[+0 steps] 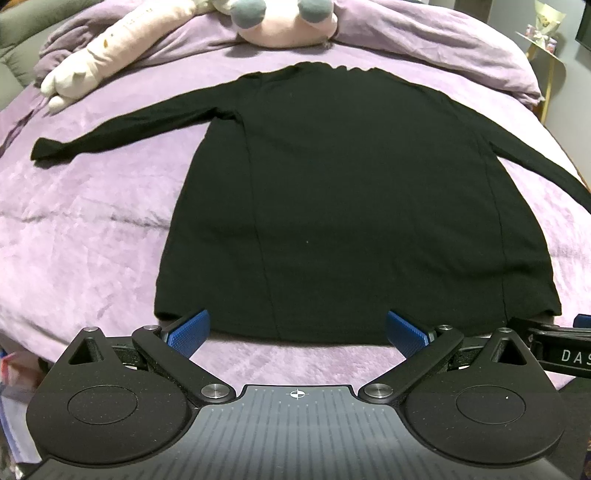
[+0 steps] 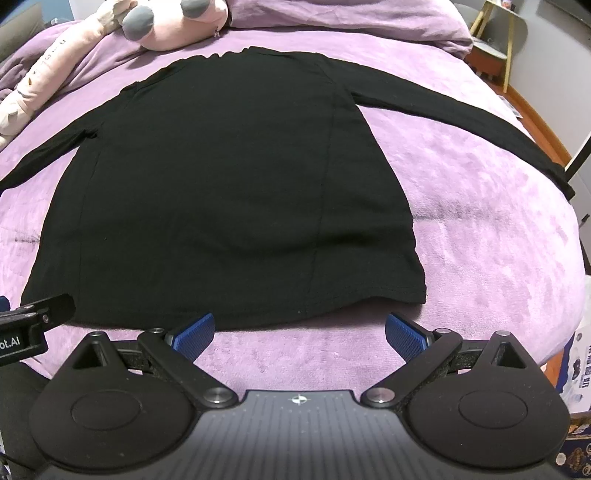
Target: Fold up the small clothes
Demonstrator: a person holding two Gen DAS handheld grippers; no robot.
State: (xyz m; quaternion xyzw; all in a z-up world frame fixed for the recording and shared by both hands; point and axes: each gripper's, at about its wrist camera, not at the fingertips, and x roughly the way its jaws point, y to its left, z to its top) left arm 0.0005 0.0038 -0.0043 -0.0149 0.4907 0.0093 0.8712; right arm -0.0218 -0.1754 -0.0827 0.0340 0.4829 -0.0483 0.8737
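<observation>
A black long-sleeved top (image 1: 332, 192) lies flat on the bed's purple blanket (image 1: 81, 236), sleeves spread to either side, collar toward a pink plush toy (image 1: 284, 26) near the pillows. Just short of the top's hem, the left hand-held gripper (image 1: 297, 332) hovers with blue pads spread wide, holding nothing. Beside it, the right hand-held gripper (image 2: 299, 334) is equally wide apart and empty, near the hem's right corner.
</observation>
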